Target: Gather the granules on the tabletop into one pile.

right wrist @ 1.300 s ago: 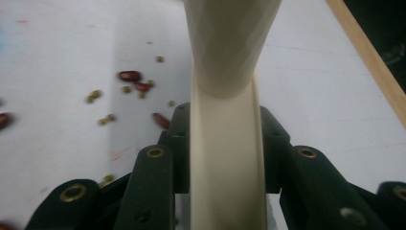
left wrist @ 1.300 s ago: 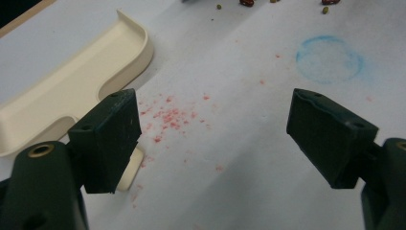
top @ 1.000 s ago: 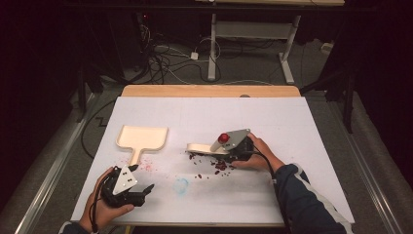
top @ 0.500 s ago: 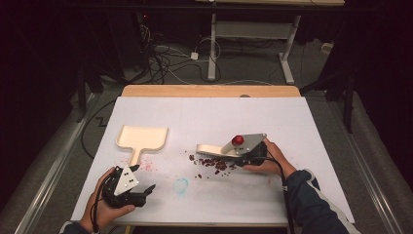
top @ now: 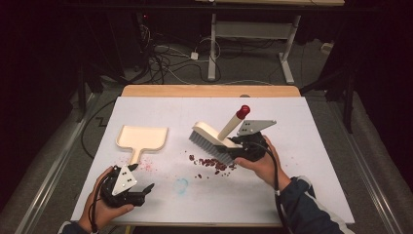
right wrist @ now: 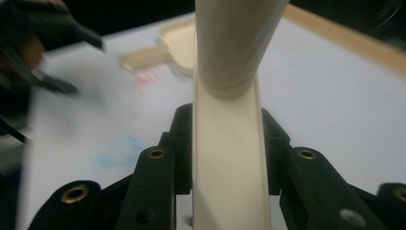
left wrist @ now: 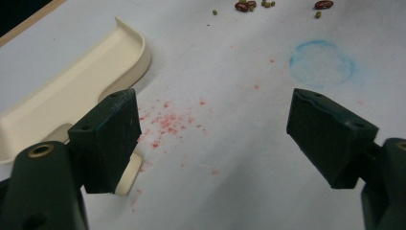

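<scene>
Brush (top: 210, 136) first: a cream hand brush with grey bristles, and the right gripper (top: 243, 147) has it pinched by the head, jaws pressed in on both sides. In the right gripper view the cream back of the brush (right wrist: 230, 163) runs straight up between the two black jaws, which clamp its flanks, and the round handle rises out of it past the top edge. From the high view the brush hangs tilted above the white table (top: 311, 161), bristles pointing down and away from the fingers toward the person's left, while the handle slants up and back to its red cap (top: 243, 111), which stands above the grey plate of the gripper.

Just below the bristles, and beside the right fingertips, lies a scatter of dark red beans (top: 210, 163) on the table, a loose patch with a few strays nearer the person.

Further out from those fingers, across the table, sits the cream dustpan (top: 142, 138), flat, its short handle pointing toward the left gripper (top: 146, 191). That gripper rests low near the table's front edge, jaws spread wide with nothing between them. In the left gripper view the dustpan (left wrist: 72, 93) lies just beyond the one pad, its handle end peeking out under that pad, a dusting of red specks (left wrist: 167, 124) lies between the pads, and a faint blue ring (left wrist: 321, 63) is drawn on the table ahead of the other pad.
</scene>
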{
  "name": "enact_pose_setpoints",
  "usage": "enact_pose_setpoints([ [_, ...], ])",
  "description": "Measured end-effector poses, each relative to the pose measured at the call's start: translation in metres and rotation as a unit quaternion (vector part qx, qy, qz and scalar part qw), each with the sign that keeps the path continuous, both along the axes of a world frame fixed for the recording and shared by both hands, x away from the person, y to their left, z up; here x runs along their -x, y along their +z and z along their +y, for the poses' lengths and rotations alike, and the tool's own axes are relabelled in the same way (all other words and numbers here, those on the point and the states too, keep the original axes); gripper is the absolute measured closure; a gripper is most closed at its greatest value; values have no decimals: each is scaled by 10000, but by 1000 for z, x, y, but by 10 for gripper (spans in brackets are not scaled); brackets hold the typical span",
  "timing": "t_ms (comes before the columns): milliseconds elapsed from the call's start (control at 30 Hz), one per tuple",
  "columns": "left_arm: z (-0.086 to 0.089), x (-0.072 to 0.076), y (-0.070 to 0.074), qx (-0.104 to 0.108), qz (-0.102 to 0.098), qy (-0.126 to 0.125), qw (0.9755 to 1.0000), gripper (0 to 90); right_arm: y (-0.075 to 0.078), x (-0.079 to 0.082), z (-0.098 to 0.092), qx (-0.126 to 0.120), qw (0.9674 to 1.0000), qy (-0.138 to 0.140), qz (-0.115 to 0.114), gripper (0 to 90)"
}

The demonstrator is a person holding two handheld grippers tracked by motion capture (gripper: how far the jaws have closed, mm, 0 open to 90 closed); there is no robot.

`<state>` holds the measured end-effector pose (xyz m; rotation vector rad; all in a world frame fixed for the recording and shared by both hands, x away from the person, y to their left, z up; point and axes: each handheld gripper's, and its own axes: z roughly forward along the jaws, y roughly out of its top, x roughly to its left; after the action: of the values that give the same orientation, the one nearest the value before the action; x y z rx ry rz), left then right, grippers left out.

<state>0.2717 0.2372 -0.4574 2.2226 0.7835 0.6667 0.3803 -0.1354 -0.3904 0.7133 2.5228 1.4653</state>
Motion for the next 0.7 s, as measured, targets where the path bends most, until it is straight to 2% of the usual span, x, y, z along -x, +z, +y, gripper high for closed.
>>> enact_pose_setpoints([
  [67,0,0,0,-6,14,-7,10000,182,-6,10,15,-217,9987,-143,435,672],
  [133,0,0,0,3,28,7,10000,182,-16,18,30,-397,9958,-111,817,672],
  [167,0,0,1,-5,29,14,10000,182,-16,18,30,-397,9958,-111,817,672],
  [200,0,1,1,-1,28,9,10000,182,-27,26,45,-378,9943,-134,990,672],
  [233,-1,1,1,1,27,5,10000,182,-27,26,45,-378,9943,-134,990,672],
  [267,-1,1,1,-2,28,10,10000,182,-37,29,58,-301,9936,-179,1074,673],
  [333,-1,1,0,10,52,4,10000,182,-48,27,67,-323,9909,-324,1270,673],
  [367,-1,1,0,-6,49,-1,10000,182,-48,27,67,-323,9909,-324,1270,673],
  [400,-1,1,0,-21,57,-10,10000,182,-57,22,73,-237,9901,-592,1249,673],
  [433,-1,1,0,-16,68,-13,10000,182,-60,19,73,-202,9897,-772,1186,673],
  [567,-1,0,0,-17,78,-11,10000,182,-71,3,65,-250,9819,-1309,1346,671],
  [667,-1,0,-1,-21,94,-9,10000,182,-78,-2,57,-305,9765,-1494,1523,669],
  [700,-2,0,-1,-17,96,-14,10000,182,-78,-2,57,-305,9765,-1494,1523,669],
])
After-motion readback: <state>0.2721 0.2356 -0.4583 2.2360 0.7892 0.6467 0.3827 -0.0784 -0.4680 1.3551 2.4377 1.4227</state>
